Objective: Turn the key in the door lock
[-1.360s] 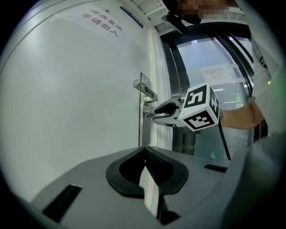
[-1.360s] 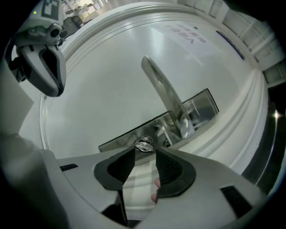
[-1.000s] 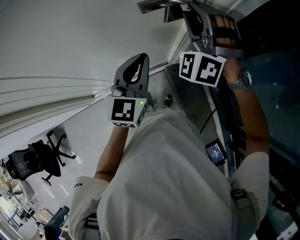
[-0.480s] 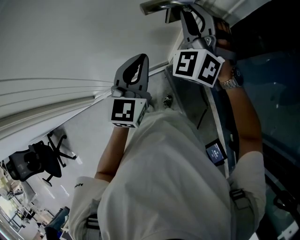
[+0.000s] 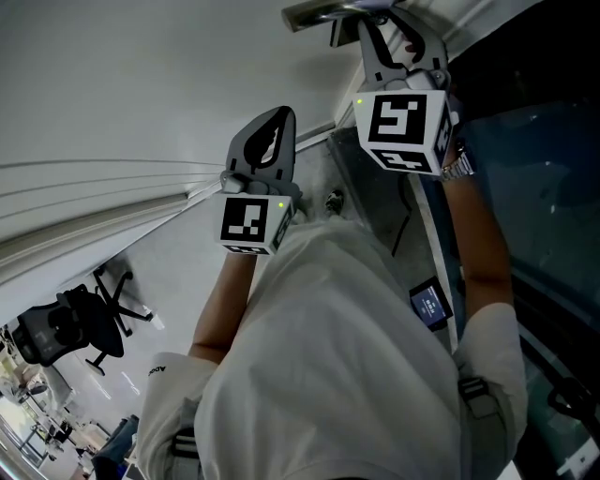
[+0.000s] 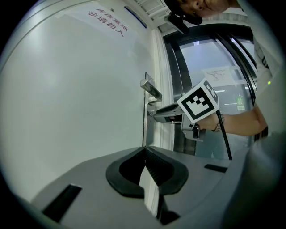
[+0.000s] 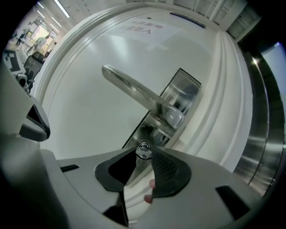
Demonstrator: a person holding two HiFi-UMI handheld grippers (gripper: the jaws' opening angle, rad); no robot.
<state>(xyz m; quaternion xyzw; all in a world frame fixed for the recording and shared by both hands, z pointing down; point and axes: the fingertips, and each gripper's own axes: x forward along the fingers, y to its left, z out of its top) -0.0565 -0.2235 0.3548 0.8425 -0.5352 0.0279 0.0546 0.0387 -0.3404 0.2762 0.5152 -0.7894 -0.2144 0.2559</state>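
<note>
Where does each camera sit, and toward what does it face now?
Head view: on the person's head, facing down over the shirt, left arm and right arm to the left gripper and right gripper at the door.
Left gripper view: on the left gripper, facing along its shut jaws at the door; the right arm shows.
Right gripper view: on the right gripper, facing the key under the door handle; its jaws, just opening slightly, pinch the key; a fingertip shows.
Shared: both gripper views show the door handle.

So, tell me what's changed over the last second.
The right gripper rolled about its own axis on the key below the door handle; its jaws have just opened slightly, key between their tips. The left gripper stayed put, shut.
</note>
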